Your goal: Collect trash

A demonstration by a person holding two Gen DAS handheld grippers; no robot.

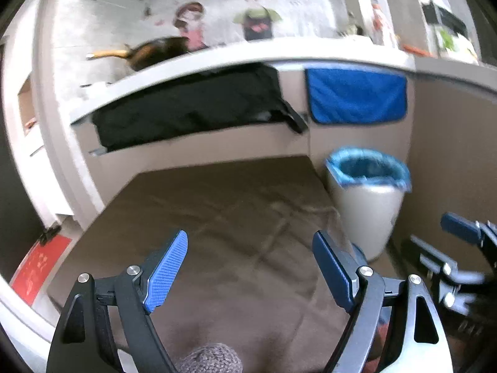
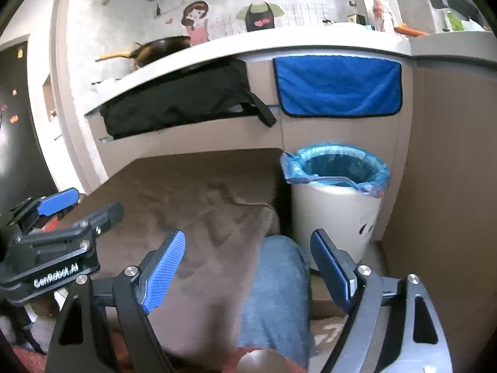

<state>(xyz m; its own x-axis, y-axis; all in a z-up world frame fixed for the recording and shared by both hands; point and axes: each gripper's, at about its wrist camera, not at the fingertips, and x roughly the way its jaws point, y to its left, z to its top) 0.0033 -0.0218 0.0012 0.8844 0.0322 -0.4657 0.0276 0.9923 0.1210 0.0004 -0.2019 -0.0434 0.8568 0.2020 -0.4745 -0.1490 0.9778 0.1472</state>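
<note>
Both grippers, left gripper [image 1: 250, 272] and right gripper [image 2: 247, 272], stand wide and empty above the brown floor mat [image 1: 223, 205], while the blue-lined trash bin [image 2: 338, 195] stands ahead at the mat's far right corner, nearer the right gripper; no trash visible.

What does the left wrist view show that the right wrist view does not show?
Only the left wrist view: a red sign low on the left and a grey knitted thing at the bottom edge.

Only the right wrist view: a leg in blue jeans between the open right gripper fingers, and a dark door.

Both: the white bin with a blue liner, the blue cloth, the black bag, the pan, the brown mat. The left gripper is open and empty.
</note>
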